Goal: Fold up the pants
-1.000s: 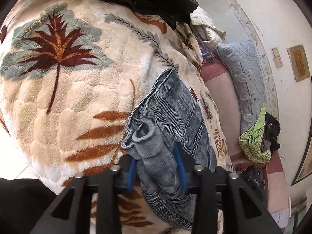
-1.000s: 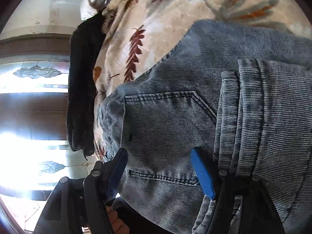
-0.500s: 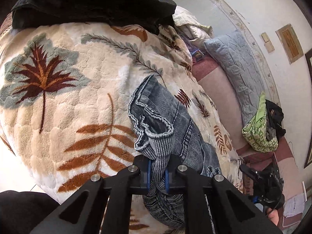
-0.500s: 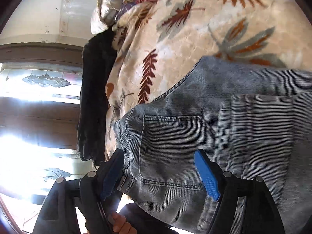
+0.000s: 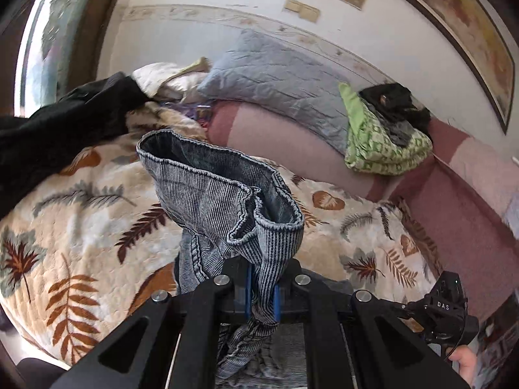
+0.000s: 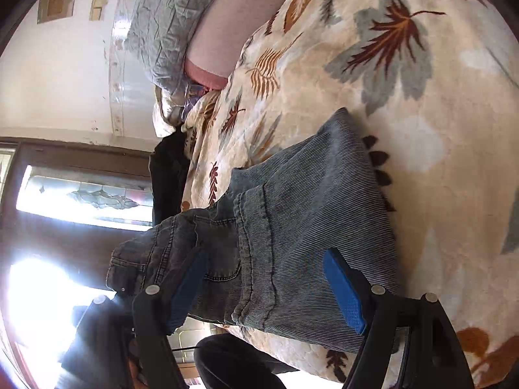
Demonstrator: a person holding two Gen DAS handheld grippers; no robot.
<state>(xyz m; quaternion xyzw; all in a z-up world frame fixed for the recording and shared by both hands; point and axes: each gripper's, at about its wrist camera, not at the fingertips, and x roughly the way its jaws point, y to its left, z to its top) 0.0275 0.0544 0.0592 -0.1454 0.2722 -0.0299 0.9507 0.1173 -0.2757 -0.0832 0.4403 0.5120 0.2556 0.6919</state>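
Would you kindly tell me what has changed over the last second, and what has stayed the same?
The left gripper closed its jaws on the jeans at their hem end and lifted it off the leaf-print blanket; the cuffs now hang in the air. The right gripper stayed open over the waist end, which still lies on the blanket. The black garment has not moved.

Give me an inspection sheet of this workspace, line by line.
Surface: leaf-print fleece blanket over a bed.
Job's things: grey-blue jeans, leg hems lifted in the left wrist view, the rest lying on the blanket.
Clutter: black garment; green patterned cloth with dark clothing on it.
Grippers: left gripper shut on the jeans; right gripper open over the jeans.
Cables: nothing seen.
Surroundings: grey quilted pillow, pink sheet, framed picture, patterned glass window.
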